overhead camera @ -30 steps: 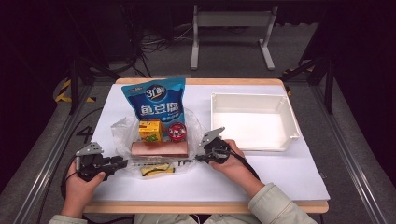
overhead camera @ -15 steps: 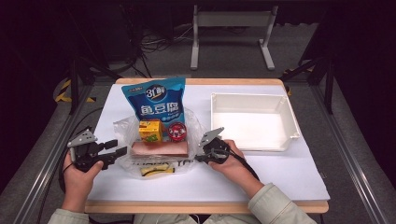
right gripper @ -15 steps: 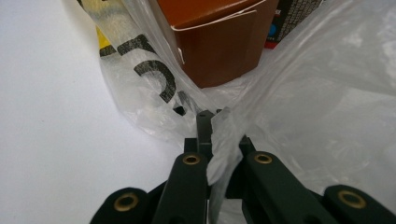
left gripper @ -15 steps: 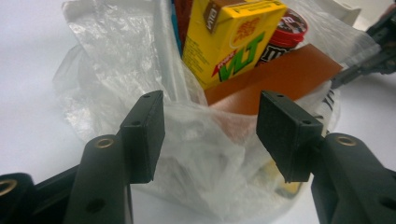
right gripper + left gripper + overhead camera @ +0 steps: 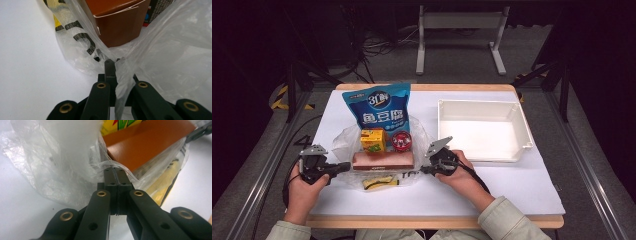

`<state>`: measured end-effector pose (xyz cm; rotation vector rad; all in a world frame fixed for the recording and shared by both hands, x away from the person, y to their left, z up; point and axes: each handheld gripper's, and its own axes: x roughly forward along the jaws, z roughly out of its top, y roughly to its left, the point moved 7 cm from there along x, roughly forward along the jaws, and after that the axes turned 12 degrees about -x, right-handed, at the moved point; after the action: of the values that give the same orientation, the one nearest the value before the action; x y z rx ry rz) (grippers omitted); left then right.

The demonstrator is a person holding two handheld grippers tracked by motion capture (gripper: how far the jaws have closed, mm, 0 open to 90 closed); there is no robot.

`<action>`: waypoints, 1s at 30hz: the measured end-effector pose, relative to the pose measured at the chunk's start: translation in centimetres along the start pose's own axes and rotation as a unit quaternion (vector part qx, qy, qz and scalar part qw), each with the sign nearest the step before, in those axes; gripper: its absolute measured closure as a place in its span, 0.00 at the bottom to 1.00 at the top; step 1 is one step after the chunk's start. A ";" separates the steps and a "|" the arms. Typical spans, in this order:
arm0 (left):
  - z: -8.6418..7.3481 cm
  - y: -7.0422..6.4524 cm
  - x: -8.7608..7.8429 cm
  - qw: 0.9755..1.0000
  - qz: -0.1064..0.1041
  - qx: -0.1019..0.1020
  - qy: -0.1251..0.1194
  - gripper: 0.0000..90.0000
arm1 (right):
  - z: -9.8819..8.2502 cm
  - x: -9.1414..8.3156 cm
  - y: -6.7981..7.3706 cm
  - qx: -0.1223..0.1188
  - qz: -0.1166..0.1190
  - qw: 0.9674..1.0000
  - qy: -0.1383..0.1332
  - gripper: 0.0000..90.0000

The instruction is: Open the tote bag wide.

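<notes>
Near edge of the white-covered bench (image 5: 522, 190): the person's two forearms in pale sleeves come in, each hand holding a black two-jaw gripper.

Left gripper (image 5: 343, 166), toward the near-left corner: jaws pressed together, having just been closing, with a fold of the clear crinkled plastic bag (image 5: 343, 142) pinched between the tips. In the left gripper view (image 5: 115, 173) the film is drawn taut over the closed tips.

Right gripper (image 5: 426, 170), near the middle of the near edge: jaws closed on the opposite side of the same bag; in the right gripper view (image 5: 113, 65) a strip of film runs down between the jaws.

The bag lies flat between the two grippers, left of the bench's centre. Contents, near to far:
- a flat yellow packet with black markings (image 5: 380, 182), nearest the near edge;
- a long reddish-brown rectangular carton (image 5: 383, 160), lying on its side, just beyond the packet;
- a small yellow and green box (image 5: 372, 139) and a round red item (image 5: 401, 141), side by side beyond the carton.

Further back: a blue snack pouch with white lettering (image 5: 379, 107), its lower part at the bag's far mouth, its top towards the far edge.

Right half of the bench: an empty shallow white plastic tray (image 5: 526, 131), well apart from the bag.
</notes>
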<state>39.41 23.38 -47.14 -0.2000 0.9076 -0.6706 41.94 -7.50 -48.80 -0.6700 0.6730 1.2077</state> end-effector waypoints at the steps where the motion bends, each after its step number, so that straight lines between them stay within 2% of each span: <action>1: -0.1 0.0 0.0 1.000 0.001 0.002 0.003 1.00 | 0.0 0.0 0.0 0.000 0.000 1.000 0.000 0.97; 7: -1.3 0.7 0.9 0.999 0.029 0.006 0.040 1.00 | 0.0 -0.1 0.0 0.001 -0.002 1.000 -0.003 0.97; 10: -1.5 0.9 1.4 0.998 0.040 0.008 0.047 1.00 | 0.0 -0.2 -0.1 0.002 -0.003 1.000 -0.004 0.97; 12: -1.4 1.2 1.5 0.997 0.056 0.012 0.044 1.00 | -0.1 -0.3 -0.1 0.001 -0.005 1.000 -0.004 0.97; 19: -1.1 1.6 2.0 0.998 0.055 0.012 0.034 1.00 | -0.5 -0.5 -0.4 0.011 -0.009 1.000 -0.001 0.97; 22: -1.1 1.6 2.1 0.998 0.051 0.014 0.028 1.00 | -0.6 -0.8 -0.5 0.014 -0.010 1.000 -0.004 0.93; 26: -1.1 1.5 2.0 0.999 0.042 0.009 0.021 1.00 | -0.3 -1.4 -0.5 0.016 -0.023 0.999 -0.017 0.84; 30: -1.1 1.4 2.0 0.999 0.040 0.011 0.019 1.00 | 0.1 -2.2 -0.7 0.014 -0.046 0.998 -0.039 0.67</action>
<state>40.06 23.37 -49.69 -0.1319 0.9392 -0.6119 42.13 -8.87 -46.96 -0.6202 0.5859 1.1314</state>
